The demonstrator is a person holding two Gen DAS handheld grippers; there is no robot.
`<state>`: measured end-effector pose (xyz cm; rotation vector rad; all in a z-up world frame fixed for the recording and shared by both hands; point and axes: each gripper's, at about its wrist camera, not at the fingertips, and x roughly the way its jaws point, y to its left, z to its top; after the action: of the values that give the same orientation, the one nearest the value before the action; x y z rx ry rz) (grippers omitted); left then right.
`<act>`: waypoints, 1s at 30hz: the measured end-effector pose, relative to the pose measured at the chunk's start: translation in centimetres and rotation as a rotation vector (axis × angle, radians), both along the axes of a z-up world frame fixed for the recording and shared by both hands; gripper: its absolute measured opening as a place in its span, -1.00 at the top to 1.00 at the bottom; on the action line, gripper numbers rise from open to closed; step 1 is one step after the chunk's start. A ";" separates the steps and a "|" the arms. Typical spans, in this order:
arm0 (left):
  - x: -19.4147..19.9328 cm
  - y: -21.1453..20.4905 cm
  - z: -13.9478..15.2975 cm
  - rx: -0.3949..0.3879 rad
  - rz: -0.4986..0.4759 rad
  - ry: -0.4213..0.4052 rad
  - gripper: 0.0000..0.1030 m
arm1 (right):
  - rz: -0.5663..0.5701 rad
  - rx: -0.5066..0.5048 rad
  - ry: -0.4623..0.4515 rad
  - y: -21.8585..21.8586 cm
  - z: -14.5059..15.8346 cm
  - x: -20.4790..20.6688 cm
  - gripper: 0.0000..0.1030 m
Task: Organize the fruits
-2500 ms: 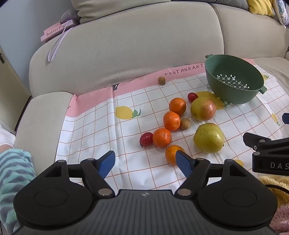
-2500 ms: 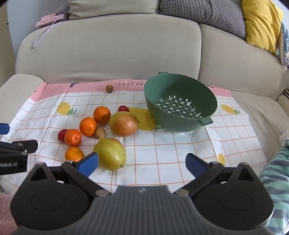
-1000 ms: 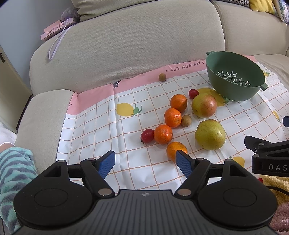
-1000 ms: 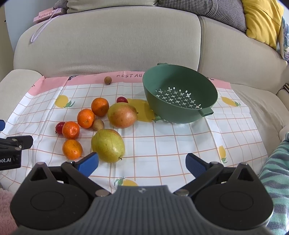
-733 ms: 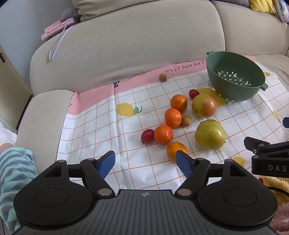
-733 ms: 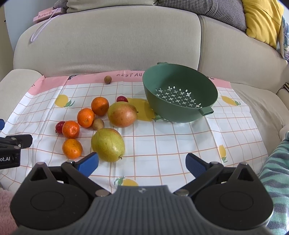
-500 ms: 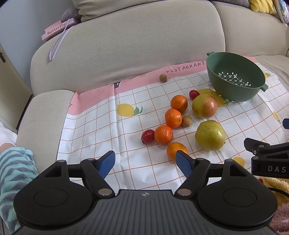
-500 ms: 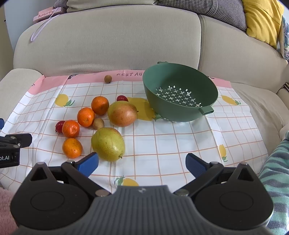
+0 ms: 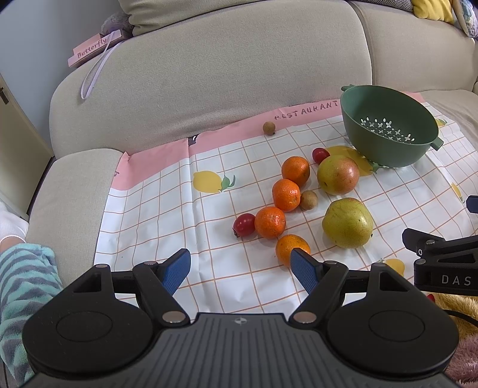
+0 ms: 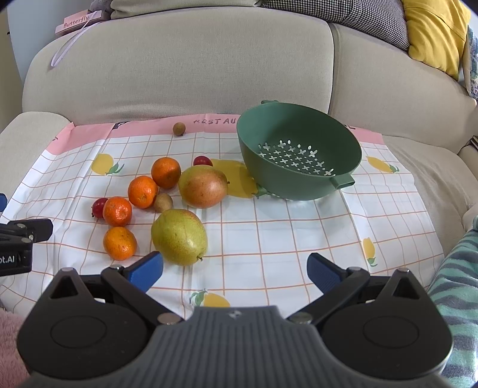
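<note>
Fruits lie on a checked cloth (image 9: 167, 209) on a sofa seat. Several oranges (image 9: 286, 194) (image 10: 142, 191), two pears (image 9: 348, 222) (image 10: 178, 236) (image 10: 202, 186), two red cherry tomatoes (image 9: 244, 224) (image 10: 202, 161) and small brown fruits (image 9: 308, 199) (image 10: 179, 129) sit left of a tilted empty green colander (image 9: 388, 125) (image 10: 298, 149). My left gripper (image 9: 240, 270) is open and empty, near the closest orange (image 9: 291, 249). My right gripper (image 10: 234, 273) is open and empty, just in front of the green pear.
The sofa backrest (image 10: 179, 65) rises behind the cloth. A pink "Butterfly" box (image 9: 94, 47) rests on its top left. Yellow (image 10: 436, 32) and houndstooth cushions (image 10: 358, 18) lie at the right. A person's striped sleeve (image 10: 457, 298) is at the near right.
Both grippers have drawn back slightly, so the fruits and colander sit a little farther away. Nothing was grasped or moved.
</note>
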<state>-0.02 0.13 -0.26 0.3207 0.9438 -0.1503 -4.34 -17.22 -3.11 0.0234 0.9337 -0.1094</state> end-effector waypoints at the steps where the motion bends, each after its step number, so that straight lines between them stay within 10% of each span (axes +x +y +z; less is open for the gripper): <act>1: 0.0 0.1 0.0 0.000 0.000 0.000 -0.73 | 0.000 0.000 0.002 0.0 0.0 0.1 -0.92; 30: 0.1 0.2 -0.2 -0.010 -0.005 0.019 -0.73 | 0.007 0.018 0.021 -0.1 -0.2 0.4 -0.92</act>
<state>0.03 0.29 -0.42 0.3130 0.9608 -0.1624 -3.94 -17.36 -3.31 0.0359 0.9558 -0.0944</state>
